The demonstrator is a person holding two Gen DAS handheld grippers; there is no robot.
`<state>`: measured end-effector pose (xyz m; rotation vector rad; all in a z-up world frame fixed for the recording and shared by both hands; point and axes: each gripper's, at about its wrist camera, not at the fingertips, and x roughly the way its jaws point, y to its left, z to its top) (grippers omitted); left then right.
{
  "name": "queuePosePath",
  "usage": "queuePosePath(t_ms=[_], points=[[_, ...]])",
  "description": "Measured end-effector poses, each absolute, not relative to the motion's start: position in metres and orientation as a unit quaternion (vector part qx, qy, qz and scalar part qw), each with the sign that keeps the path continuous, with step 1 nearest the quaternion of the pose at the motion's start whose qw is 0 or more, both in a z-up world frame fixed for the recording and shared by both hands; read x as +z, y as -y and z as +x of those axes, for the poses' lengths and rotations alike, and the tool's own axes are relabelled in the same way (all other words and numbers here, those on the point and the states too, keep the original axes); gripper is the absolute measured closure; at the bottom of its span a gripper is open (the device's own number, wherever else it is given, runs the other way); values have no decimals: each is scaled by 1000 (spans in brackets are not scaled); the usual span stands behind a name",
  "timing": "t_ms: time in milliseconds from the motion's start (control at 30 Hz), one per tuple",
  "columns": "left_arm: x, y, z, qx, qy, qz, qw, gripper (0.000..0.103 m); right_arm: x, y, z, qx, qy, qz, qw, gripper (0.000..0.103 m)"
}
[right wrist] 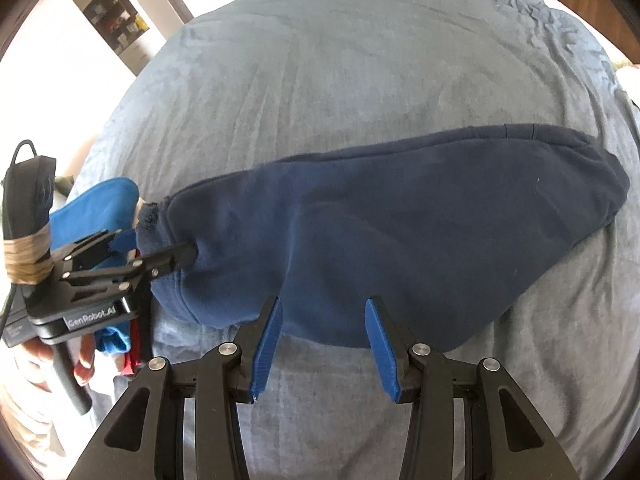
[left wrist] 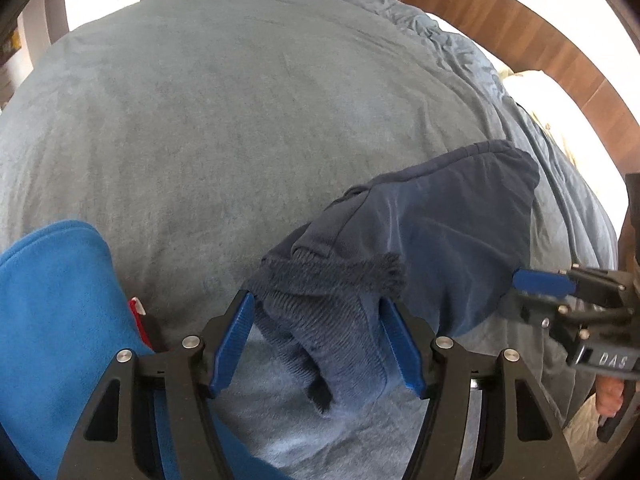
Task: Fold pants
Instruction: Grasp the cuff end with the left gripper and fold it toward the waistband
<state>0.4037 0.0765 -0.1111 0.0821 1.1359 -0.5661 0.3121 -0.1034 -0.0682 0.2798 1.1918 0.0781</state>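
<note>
Left wrist view, from left to right: a bright blue garment (left wrist: 52,300) lies at the near left edge of the grey-blue bedcover (left wrist: 220,120), with a sliver of red cloth (left wrist: 138,312) tucked against its right side. Next comes the left gripper (left wrist: 318,328), its blue pads standing apart with the ribbed cuff end of the navy pants (left wrist: 440,240) lying between them; neither pad visibly presses the cloth, so the jaws read as loose around it. The folded pants stretch away to the right and far side. At the right edge the right gripper (left wrist: 532,292) reaches in, one blue finger touching the pants' near right edge, with a hand (left wrist: 610,398) on its handle below.

Right wrist view, left to right: a hand (right wrist: 82,360) grips the handle of the left gripper (right wrist: 160,252), whose tips sit at the cuff end of the pants (right wrist: 400,248), in front of the blue garment (right wrist: 96,204). The pants lie as a long folded bundle across the bedcover (right wrist: 360,80), running to the far right. The right gripper (right wrist: 322,340) has its jaws apart at the pants' near edge, with nothing clamped between them.
</note>
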Motion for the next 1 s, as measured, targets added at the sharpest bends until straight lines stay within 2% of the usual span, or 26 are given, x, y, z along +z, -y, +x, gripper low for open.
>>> queuePosePath(t_ms=[133, 233, 400, 467, 500, 600, 867, 967, 1000], points=[[-99, -72, 403, -269, -511, 1, 816, 42, -66, 101, 312, 42, -554, 130, 821, 59], [-97, -64, 404, -279, -508, -2, 815, 56, -63, 103, 314, 45, -544, 136, 827, 59], [-126, -65, 411, -267, -575, -20, 773, 56, -58, 105, 319, 49, -528, 138, 836, 59], [-128, -64, 407, -266, -577, -20, 772, 59, -59, 105, 320, 49, -528, 137, 837, 59], [-125, -64, 406, -270, -574, -22, 773, 74, -59, 106, 320, 49, -528, 137, 837, 59], [-119, -70, 410, -269, -586, -50, 763, 87, -61, 105, 321, 50, -529, 141, 835, 59], [-114, -93, 428, -224, -620, -37, 751, 89, -65, 97, 326, 55, -529, 130, 837, 59], [-118, -82, 431, -226, -633, -14, 741, 87, -72, 94, 327, 61, -539, 132, 829, 59], [-117, -80, 432, -224, -631, -7, 743, 83, -75, 94, 326, 62, -543, 132, 827, 59]])
